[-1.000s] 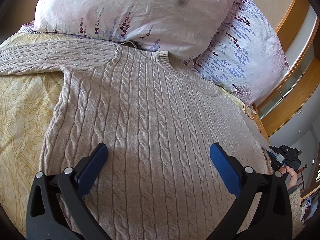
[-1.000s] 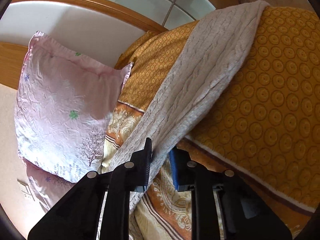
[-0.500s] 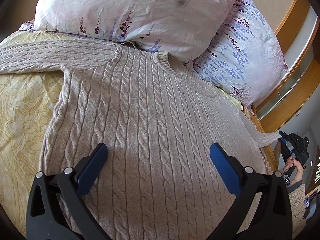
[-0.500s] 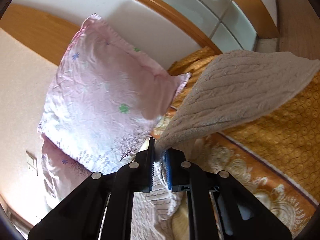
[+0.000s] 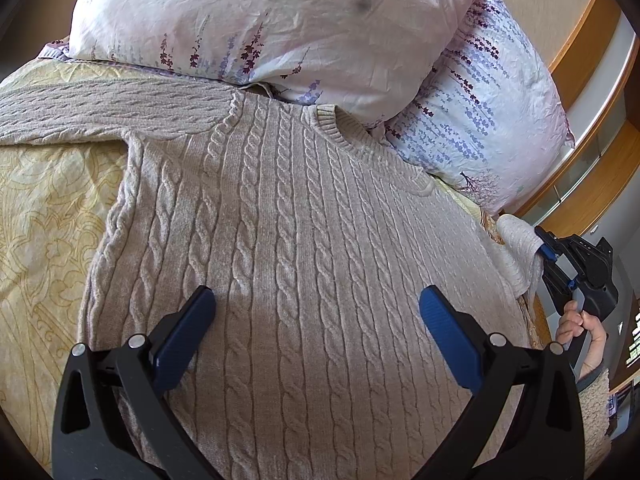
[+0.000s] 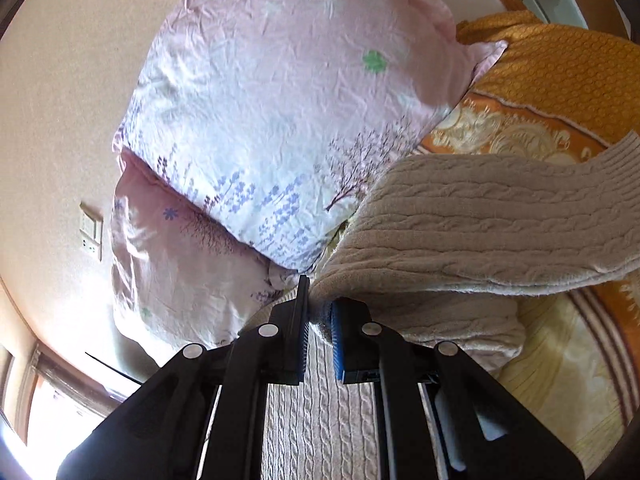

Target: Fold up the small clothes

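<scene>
At the right edge of the bed (image 5: 36, 208), the right gripper (image 6: 318, 320) has its fingers pressed together on the right sleeve (image 6: 480, 224) of the beige cable-knit sweater (image 5: 300, 260). One second ago this sleeve was lying stretched over the orange side of the bedspread; now it is lifted off the cover and turned toward the pillows (image 6: 280, 120), and its ribbed cuff hangs free at the right of the right wrist view. In the left wrist view the same gripper has risen beside the sweater's right shoulder with the knit bunched in it. The body of the sweater has not moved: it lies flat, with the collar near the pillows at the head of the bed and the left sleeve spread toward the left edge. The left gripper (image 5: 316, 320) stays above the lower chest with its fingers wide apart, and holds nothing. I judge that the first sleeve fold is just beginning, and the sleeve must next be carried inward across the chest.
</scene>
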Demonstrator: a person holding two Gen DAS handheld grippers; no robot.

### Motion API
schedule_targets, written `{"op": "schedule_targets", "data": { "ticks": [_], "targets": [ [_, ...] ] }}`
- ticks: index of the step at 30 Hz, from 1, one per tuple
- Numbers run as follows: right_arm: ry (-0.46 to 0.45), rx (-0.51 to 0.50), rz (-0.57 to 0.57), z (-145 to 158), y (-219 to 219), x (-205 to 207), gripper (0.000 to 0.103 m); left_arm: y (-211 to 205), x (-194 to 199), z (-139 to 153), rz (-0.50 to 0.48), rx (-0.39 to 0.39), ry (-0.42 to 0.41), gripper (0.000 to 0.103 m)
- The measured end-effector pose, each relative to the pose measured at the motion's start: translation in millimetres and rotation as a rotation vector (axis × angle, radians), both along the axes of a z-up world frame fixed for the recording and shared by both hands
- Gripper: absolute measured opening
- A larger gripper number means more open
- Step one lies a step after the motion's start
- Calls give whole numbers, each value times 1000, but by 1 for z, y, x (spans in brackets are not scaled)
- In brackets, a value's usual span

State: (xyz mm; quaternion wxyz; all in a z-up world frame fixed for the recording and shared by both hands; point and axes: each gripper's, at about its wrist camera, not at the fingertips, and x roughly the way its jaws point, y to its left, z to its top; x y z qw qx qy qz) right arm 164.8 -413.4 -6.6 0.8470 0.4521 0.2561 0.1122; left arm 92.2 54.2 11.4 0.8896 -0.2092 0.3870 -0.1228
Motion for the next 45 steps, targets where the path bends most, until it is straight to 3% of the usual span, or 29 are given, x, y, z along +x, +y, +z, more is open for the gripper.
{"op": "schedule_targets", "data": {
  "ticks": [13, 20, 22, 25, 28, 32, 37, 40, 41, 42, 45],
  "targets": [
    [222, -73, 218, -39, 79, 35, 14, 0, -1, 1, 1, -6, 0, 101],
    [237, -35, 225, -24, 54, 8, 54, 0, -2, 2, 3, -15, -2, 101],
    [205, -19, 166, -15, 31, -6, 54, 0, -2, 2, 2, -14, -2, 101],
    [202, 32, -7, -12, -12, -29, 53, 0, -2, 3, 2, -13, -2, 101],
    [269, 112, -162, -29, -51, -40, 53, 1, -1, 3, 2, -15, -2, 101],
    [338, 196, -243, -51, -72, -41, 51, 0, -2, 3, 3, -17, -3, 101],
    [338, 180, -332, -55, -84, -31, 43, 1, -2, 3, 3, -18, -3, 101],
    [351, 140, -397, -56, -92, -26, 28, 0, -2, 3, 4, -21, -4, 101],
    [362, 115, -411, -56, -93, -23, 15, 0, -2, 3, 4, -20, -4, 101],
    [364, 94, -414, -57, -93, -21, 10, 0, -2, 3, 4, -20, -4, 101],
    [312, 68, -397, -47, -89, -20, 9, 1, -2, 4, 4, -24, -5, 101]
  ]
}}
